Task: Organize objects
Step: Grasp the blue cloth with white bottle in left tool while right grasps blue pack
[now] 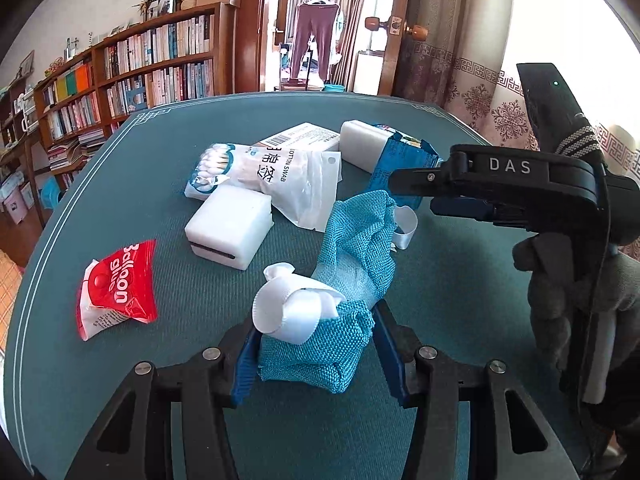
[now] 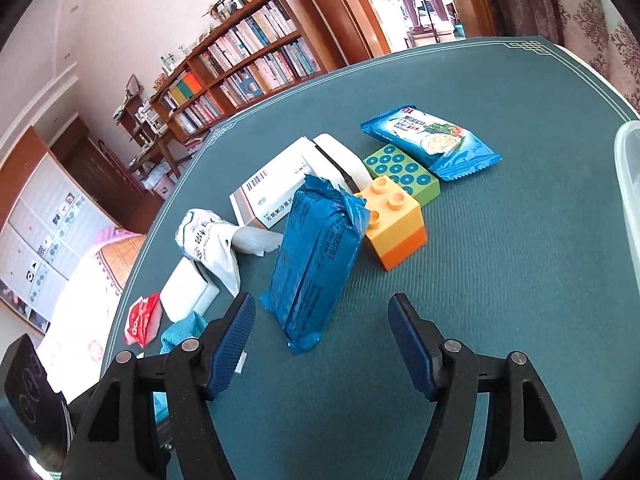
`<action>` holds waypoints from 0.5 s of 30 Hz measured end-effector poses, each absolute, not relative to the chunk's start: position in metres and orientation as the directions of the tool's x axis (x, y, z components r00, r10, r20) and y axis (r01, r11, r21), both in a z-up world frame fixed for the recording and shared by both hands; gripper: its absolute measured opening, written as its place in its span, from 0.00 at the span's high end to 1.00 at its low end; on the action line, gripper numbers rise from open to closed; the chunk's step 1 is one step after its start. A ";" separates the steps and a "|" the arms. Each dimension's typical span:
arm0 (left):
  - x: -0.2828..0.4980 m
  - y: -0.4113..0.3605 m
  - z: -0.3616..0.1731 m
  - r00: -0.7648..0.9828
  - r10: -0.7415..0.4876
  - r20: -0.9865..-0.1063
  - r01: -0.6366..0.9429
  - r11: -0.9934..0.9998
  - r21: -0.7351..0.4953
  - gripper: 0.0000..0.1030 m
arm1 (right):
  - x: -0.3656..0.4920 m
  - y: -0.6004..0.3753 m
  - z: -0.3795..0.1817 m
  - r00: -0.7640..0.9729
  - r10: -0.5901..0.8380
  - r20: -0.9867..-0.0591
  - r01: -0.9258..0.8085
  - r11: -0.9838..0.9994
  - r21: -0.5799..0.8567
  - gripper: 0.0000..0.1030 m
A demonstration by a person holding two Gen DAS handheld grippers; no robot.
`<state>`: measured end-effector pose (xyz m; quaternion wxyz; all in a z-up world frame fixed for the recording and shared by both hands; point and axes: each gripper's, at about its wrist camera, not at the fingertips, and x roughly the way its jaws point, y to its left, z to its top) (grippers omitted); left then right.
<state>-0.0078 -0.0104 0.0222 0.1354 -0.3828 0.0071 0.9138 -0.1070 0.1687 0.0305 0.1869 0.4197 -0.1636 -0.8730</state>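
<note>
My left gripper (image 1: pixel 316 320) is shut on a teal woven cloth (image 1: pixel 352 240) tied with a white ribbon (image 1: pixel 280 312). The cloth's near end is bunched between the blue pads and the rest trails forward over the green table mat (image 1: pixel 160 160). My right gripper (image 2: pixel 320 300) is open, its pads touching nothing. The near end of a dark blue packet (image 2: pixel 316 248) lies just ahead, between the fingertips. In the left wrist view the right gripper (image 1: pixel 412 194) comes in from the right, held by a grey-gloved hand (image 1: pixel 560 280), hovering by that blue packet (image 1: pixel 400 160).
Around the cloth lie a white sponge block (image 1: pixel 228 232), a cotton swab bag (image 1: pixel 280 176), a red glue packet (image 1: pixel 116 288) and a white medicine box (image 2: pixel 272 188). Farther right are a yellow-orange brick (image 2: pixel 396 224), a green dotted block (image 2: pixel 404 172), a blue snack packet (image 2: pixel 432 140) and a clear container (image 2: pixel 630 184).
</note>
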 end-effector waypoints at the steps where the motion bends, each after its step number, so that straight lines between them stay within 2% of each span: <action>1: -0.008 -0.011 0.022 -0.670 0.243 -0.701 -0.252 -0.963 -0.093 0.47 | -0.110 0.167 0.030 -0.580 -0.469 -0.666 0.191 -0.873 0.448 0.32; 4: -0.007 -0.012 0.021 -0.669 0.248 -0.701 -0.253 -0.962 -0.098 0.47 | -0.117 0.160 0.030 -0.584 -0.468 -0.663 0.199 -0.874 0.442 0.33; 6: -0.007 -0.012 0.020 -0.669 0.248 -0.701 -0.253 -0.962 -0.098 0.47 | -0.121 0.158 0.029 -0.569 -0.482 -0.667 0.204 -0.868 0.453 0.43; 8: -0.007 -0.013 0.019 -0.668 0.249 -0.702 -0.252 -0.962 -0.101 0.47 | -0.123 0.156 0.026 -0.558 -0.488 -0.672 0.202 -0.865 0.460 0.59; 10: -0.007 -0.013 0.020 -0.667 0.250 -0.702 -0.251 -0.962 -0.104 0.47 | -0.123 0.155 0.025 -0.554 -0.494 -0.670 0.202 -0.861 0.467 0.66; 15: -0.006 -0.012 0.021 -0.670 0.247 -0.701 -0.254 -0.962 -0.096 0.47 | -0.113 0.158 0.031 -0.561 -0.516 -0.647 0.218 -0.846 0.486 0.75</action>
